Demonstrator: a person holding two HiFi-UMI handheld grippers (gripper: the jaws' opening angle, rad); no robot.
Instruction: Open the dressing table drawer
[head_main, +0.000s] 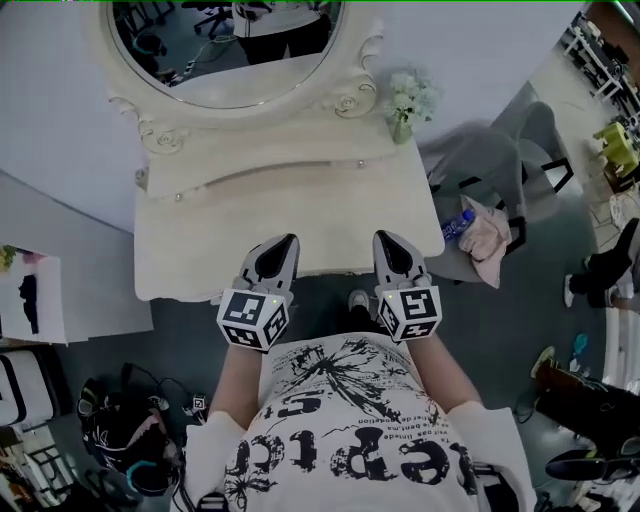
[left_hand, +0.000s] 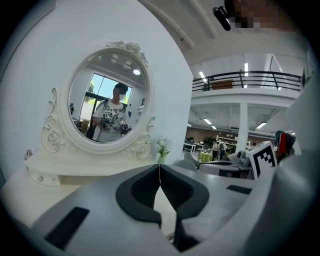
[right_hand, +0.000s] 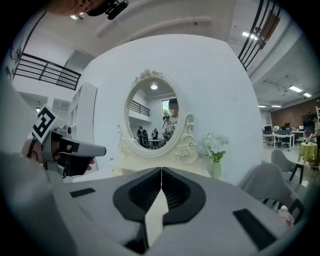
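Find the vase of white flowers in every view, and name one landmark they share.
Head view: vase of white flowers upper centre-right, at the dressing table's back right corner.
Left gripper view: centre, right of the oval mirror.
Right gripper view: right of centre, beside the oval mirror.
Shared landmark: the oval mirror, left of the vase in all three.

Dressing table (head_main: 200, 250): cream-white, curved-front top, stands against white wall. Oval mirror (head_main: 225, 50) w/ carved scroll frame upright at rear. Low raised tier (head_main: 280, 150) below mirror, small knob (head_main: 180, 197) near each end. Drawer front under top edge can't be seen from above.
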